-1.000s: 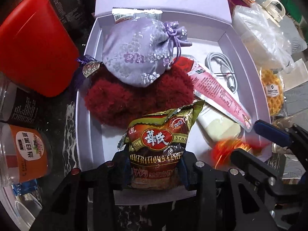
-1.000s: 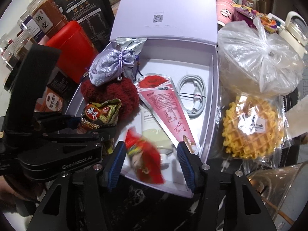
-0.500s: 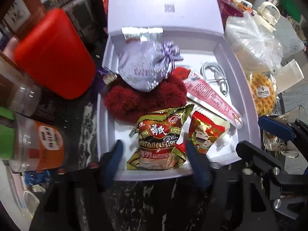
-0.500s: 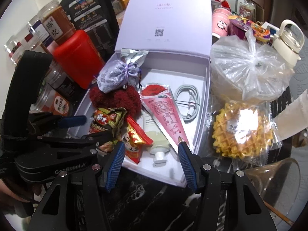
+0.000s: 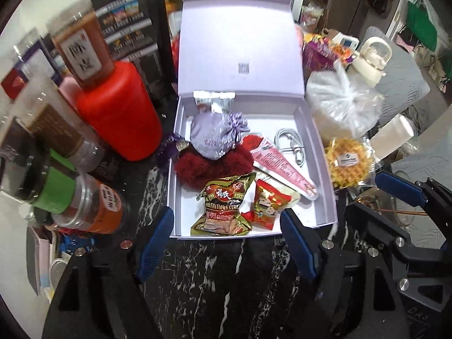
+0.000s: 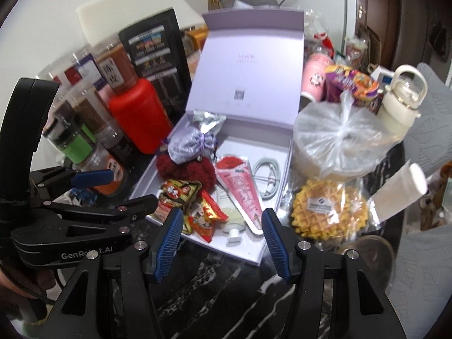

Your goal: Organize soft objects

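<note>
Both my left gripper (image 5: 226, 243) and right gripper (image 6: 220, 240) hang spread and empty; ahead, the cereal packet (image 5: 223, 209) and red snack packet (image 5: 267, 204) lie inside the lavender box (image 5: 325, 152), grouped together.

A lived-in home: a black marbled table (image 5: 226, 282) crowded with snack jars (image 5: 90, 206), a bagged waffle (image 6: 329, 213), a white kettle (image 6: 402, 96) and a pink mug (image 6: 315, 77), with a wooden door (image 6: 378, 19) behind.
</note>
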A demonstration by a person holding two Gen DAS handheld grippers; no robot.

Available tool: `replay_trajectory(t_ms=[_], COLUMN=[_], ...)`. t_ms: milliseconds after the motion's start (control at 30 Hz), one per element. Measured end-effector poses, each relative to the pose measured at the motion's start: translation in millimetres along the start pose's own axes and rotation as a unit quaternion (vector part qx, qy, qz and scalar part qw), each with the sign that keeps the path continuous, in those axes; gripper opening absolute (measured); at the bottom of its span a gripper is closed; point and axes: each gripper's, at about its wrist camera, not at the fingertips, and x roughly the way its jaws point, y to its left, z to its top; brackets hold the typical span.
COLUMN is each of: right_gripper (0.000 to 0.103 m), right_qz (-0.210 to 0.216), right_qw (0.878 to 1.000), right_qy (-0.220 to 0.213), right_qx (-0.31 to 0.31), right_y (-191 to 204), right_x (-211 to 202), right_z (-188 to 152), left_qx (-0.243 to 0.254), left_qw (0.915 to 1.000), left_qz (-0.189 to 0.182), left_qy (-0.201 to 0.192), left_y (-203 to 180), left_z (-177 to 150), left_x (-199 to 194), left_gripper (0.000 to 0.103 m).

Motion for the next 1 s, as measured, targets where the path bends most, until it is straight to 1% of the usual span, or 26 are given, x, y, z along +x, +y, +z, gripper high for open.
replay_trajectory(t_ms=[67, 233, 367, 467, 667, 733, 1000], right_gripper=[0.062, 0.063, 0.064, 0.066, 0.067, 0.069, 0.069], right_qz=[-0.001, -0.002, -0.002, -0.003, -0.003, -0.003, -0.002], right_qw=[1.0, 0.999, 0.998, 0.997, 0.995, 0.994, 0.991], right_qy=[-0.014, -0.036, -0.057, -0.074, -0.1, -0.109, -0.133], right_qx=[-0.001, -0.006, -0.007, -0.011, -0.017, -0.017, -0.018], right_y=[1.8, 5.8, 8.6, 12.6, 19.2, 21.4, 27.8], right_x=[-13.5, -43.2, -68.6, -90.7, -126.3, -138.1, -179.6], right_z=[0.4, -1.6, -6.2, -11.6, -22.6, -28.3, -57.4], left_qx=[0.002, -0.006, -0.012, -0.015, -0.021, -0.02, -0.023], left_qw=[0.9999, 0.9991, 0.9976, 0.9961, 0.9928, 0.9916, 0.9865], left_qz=[0.002, 0.002, 0.004, 0.004, 0.001, 0.002, 0.007], left_qy=[-0.012, -0.043, -0.068, -0.087, -0.118, -0.128, -0.162], left_y=[-0.2, -7.3, -11.8, -15.6, -22.6, -25.7, -38.1], left_z=[0.2, -3.6, -10.6, -19.2, -36.6, -42.2, -73.8], left_x=[-9.0, -28.8, -55.7, -77.3, -115.5, -126.1, -166.7], left_gripper=[0.077, 0.077, 0.077, 0.077, 0.077, 0.077, 0.077])
